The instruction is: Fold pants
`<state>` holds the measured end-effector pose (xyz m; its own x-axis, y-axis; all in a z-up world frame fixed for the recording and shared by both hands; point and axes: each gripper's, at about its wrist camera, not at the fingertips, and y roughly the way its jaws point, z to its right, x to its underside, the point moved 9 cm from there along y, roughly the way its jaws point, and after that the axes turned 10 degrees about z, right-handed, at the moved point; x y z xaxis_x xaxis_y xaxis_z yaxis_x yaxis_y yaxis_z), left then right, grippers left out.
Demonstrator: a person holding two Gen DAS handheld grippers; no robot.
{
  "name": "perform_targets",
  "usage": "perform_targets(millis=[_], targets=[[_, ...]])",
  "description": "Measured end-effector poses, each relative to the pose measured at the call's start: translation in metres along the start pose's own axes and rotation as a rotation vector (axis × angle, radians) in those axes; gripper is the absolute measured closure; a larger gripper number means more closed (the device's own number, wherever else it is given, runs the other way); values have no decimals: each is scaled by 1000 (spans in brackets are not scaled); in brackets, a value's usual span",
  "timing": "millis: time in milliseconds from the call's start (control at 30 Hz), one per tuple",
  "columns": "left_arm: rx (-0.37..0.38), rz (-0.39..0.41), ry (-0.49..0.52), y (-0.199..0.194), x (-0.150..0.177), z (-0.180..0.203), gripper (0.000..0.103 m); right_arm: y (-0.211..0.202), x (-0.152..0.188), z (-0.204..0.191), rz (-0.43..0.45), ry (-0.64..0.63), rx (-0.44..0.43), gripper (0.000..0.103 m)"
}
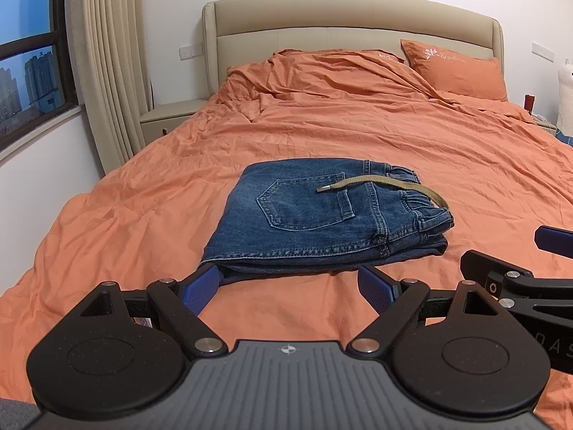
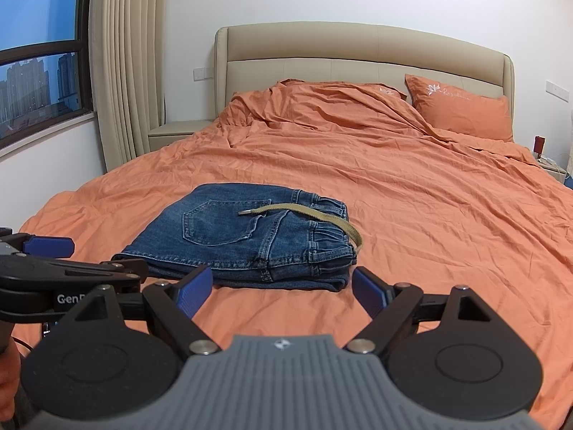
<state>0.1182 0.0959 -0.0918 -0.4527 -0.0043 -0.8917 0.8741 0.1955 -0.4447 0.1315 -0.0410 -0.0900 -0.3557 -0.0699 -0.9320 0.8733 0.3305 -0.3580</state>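
White letters "Gen" stand on the black arm of the left gripper (image 2: 48,247), the rest cut off. Faint letters "DAS" mark the black arm of the right gripper (image 1: 553,238). White embroidered script on the orange pillow (image 1: 456,70) is perhaps a name, but too blurred to read.

pants (image 1: 322,211) on bed (image 1: 429,150); pillow (image 1: 458,71) behind | drawstring (image 1: 386,184) on pants

My two cameras give an evenly lit, fairly bright room under soft indoor light, while the window (image 1: 32,68) shows only dusky blue sky, so little light comes from there. Shadows are faint, just a thin dark line under the folded pants (image 1: 322,211). The fisheye bends the headboard (image 2: 361,50) and curtain (image 2: 125,64), darkens the upper corners, and leaves my gripper bodies nearest the lens slightly soft.
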Motion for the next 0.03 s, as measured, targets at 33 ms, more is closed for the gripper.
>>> perform_targets(millis=[33], targets=[[-2,1,0,0,0,0,1,0,0,0,-1,0,0,22]])
